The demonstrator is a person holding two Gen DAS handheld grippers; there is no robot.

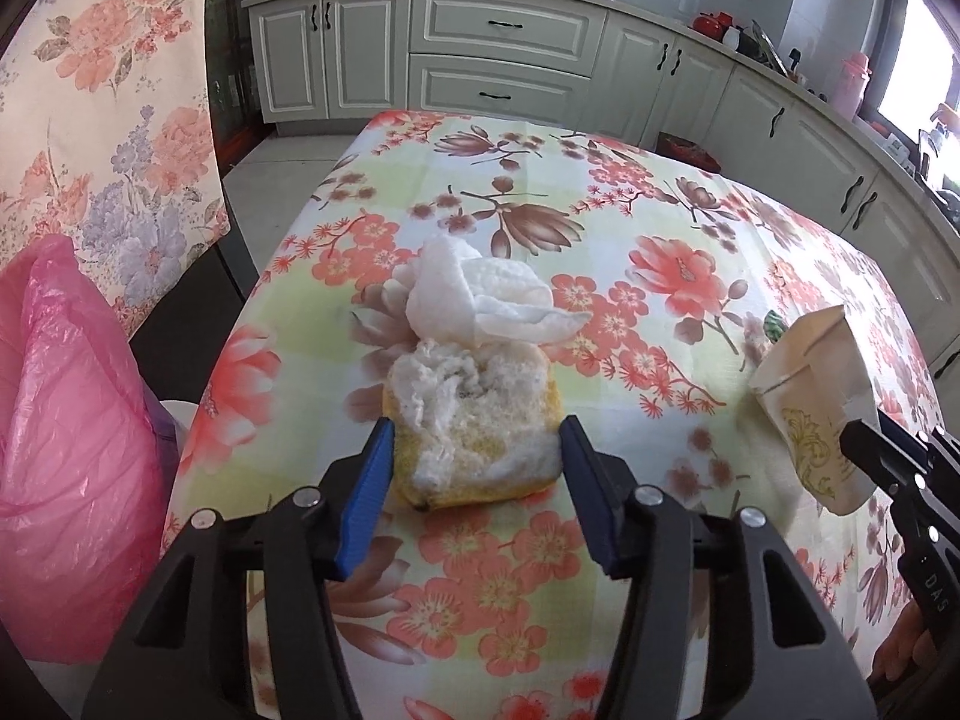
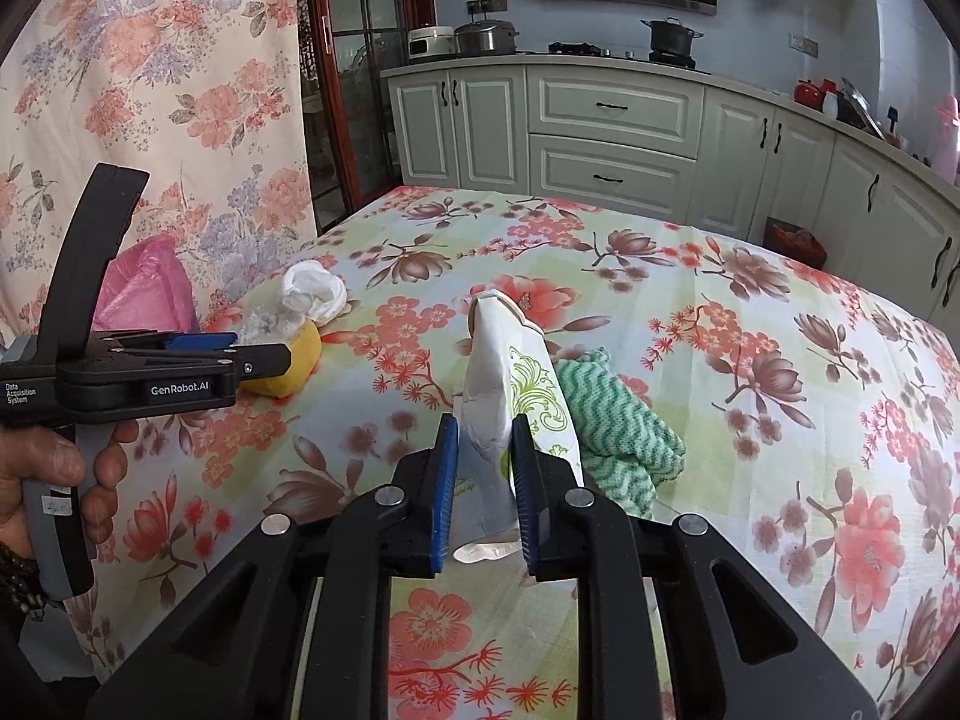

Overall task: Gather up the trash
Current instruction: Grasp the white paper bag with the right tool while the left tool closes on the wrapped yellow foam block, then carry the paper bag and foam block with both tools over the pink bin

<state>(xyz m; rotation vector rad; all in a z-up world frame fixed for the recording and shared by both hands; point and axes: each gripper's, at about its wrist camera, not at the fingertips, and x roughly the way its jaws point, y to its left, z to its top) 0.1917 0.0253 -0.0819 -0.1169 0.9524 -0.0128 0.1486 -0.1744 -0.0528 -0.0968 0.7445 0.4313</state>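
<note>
A desk (image 1: 690,222) with a flowery cloth is seen in a kitchen. A yellow peel (image 1: 474,450), filled with white fluff, is lying on the desk, and a crumpled tissue (image 1: 480,300) is touching its far side. The left hand-held gripper (image 1: 477,450) is placed around the peel, with one blue pad (image 1: 366,492) at each side; the pads are right at the peel's edges, but it cannot be told if the peel is squeezed. A flattened paper cup (image 2: 510,396) is gripped tight by the right hand-held gripper (image 2: 483,450) and is stood up on end on the desk. A green cloth (image 2: 618,438) is lying just beside the cup, on its right. A pink bag (image 1: 66,450) is seen past the left edge of the desk. The left tool's handle is held by a hand (image 2: 54,480)
</note>
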